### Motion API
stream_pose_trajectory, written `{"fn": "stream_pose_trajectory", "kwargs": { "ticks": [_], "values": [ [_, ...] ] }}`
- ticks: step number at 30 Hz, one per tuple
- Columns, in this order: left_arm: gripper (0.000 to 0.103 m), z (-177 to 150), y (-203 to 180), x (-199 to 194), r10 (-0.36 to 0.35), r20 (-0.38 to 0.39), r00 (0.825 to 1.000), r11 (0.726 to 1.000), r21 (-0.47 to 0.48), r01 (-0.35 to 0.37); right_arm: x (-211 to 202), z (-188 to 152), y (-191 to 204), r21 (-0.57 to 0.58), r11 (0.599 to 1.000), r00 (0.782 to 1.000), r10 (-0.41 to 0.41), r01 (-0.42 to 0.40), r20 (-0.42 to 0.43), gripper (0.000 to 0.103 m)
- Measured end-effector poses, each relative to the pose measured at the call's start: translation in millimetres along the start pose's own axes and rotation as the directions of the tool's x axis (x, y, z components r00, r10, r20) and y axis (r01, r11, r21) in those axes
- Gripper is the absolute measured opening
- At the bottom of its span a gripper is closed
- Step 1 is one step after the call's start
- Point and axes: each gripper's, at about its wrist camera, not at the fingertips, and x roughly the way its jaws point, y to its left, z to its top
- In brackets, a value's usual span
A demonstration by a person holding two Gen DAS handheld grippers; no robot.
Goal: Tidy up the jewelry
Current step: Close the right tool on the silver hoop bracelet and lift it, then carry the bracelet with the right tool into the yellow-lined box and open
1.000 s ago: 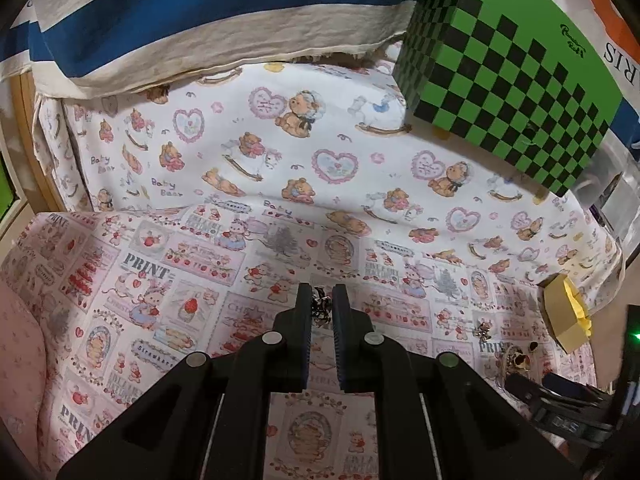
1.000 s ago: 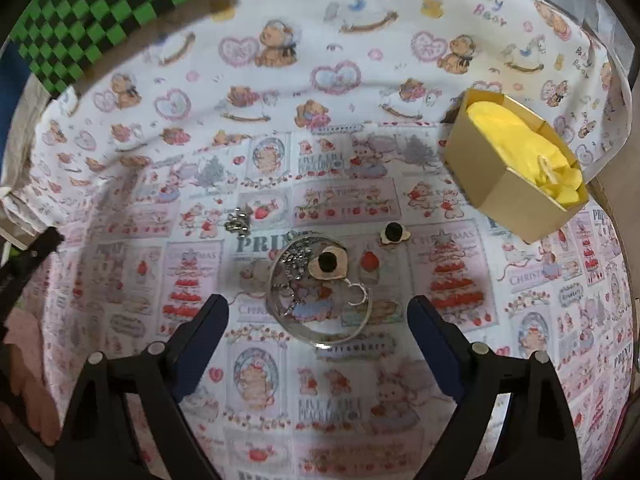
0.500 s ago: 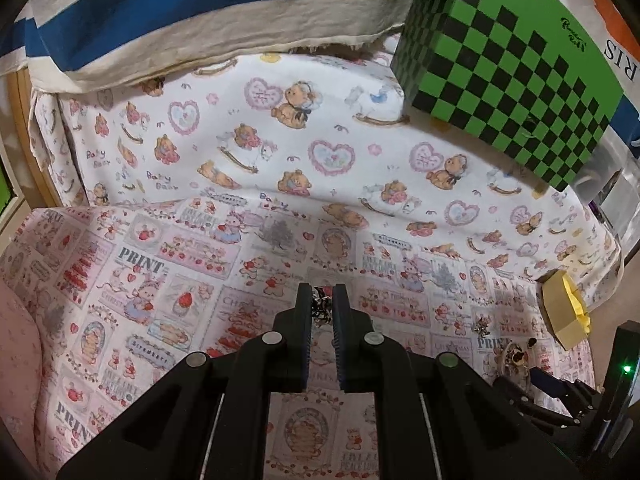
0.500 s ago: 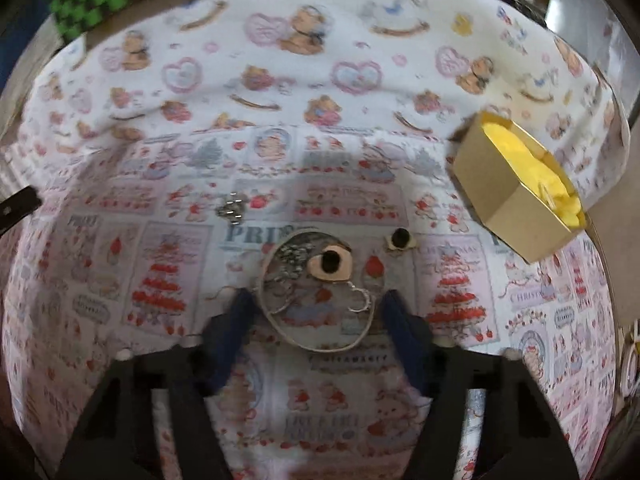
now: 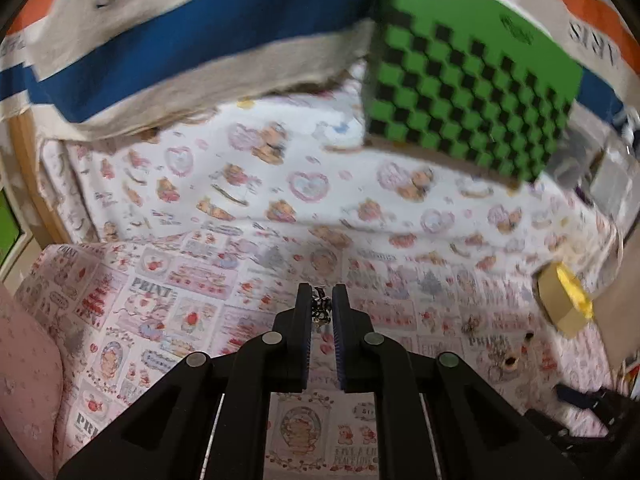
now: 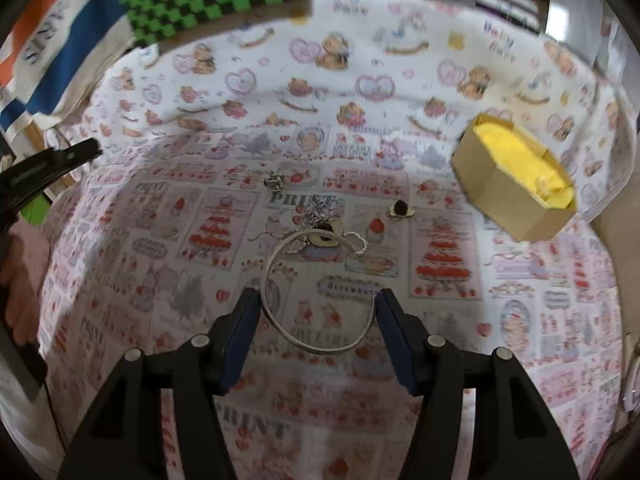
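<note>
Pinching a small dark-and-silver jewelry piece (image 5: 320,309) between its nearly closed fingers, the left gripper (image 5: 320,300) hangs above the printed cloth (image 5: 168,304). The right gripper (image 6: 316,312) holds its jaws wide, both pads against the outer edge of a silver bangle (image 6: 316,292) and gripping it from 2 sides. Past the bangle lie a tangle of small silver pieces (image 6: 320,212), a separate silver charm (image 6: 274,179) and a dark round earring (image 6: 400,209). A hexagonal cardboard box (image 6: 508,196) with yellow lining (image 6: 516,156) sits off to the right, well apart from the bangle.
</note>
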Motion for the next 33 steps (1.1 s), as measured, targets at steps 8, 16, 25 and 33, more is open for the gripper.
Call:
{"fn": "stream_pose_trajectory", "kwargs": {
  "ticks": [8,16,25,33],
  "values": [
    [0.009,-9,-9,17,-0.005,-0.041,0.999,0.999,0.038,0.006,-8,9,-15,0.031,0.999,0.997,0.016,-0.019,0.078,0.058],
    [0.009,-14,-41,2,0.033,0.029,0.999,0.990,0.137,-0.036,-46,26,-49,0.070,0.996,0.977,0.048,-0.064,0.206,0.058],
    [0.009,-3,-100,-33,-0.065,0.046,0.997,0.981,0.183,0.056,-75,31,-91,0.122,0.988,0.947,0.055,-0.098,0.315,0.058],
    [0.009,22,-148,-45,-0.139,0.080,0.987,0.976,0.181,0.122,-89,35,-123,0.129,0.986,0.935,0.059,-0.110,0.350,0.058]
  ]
}}
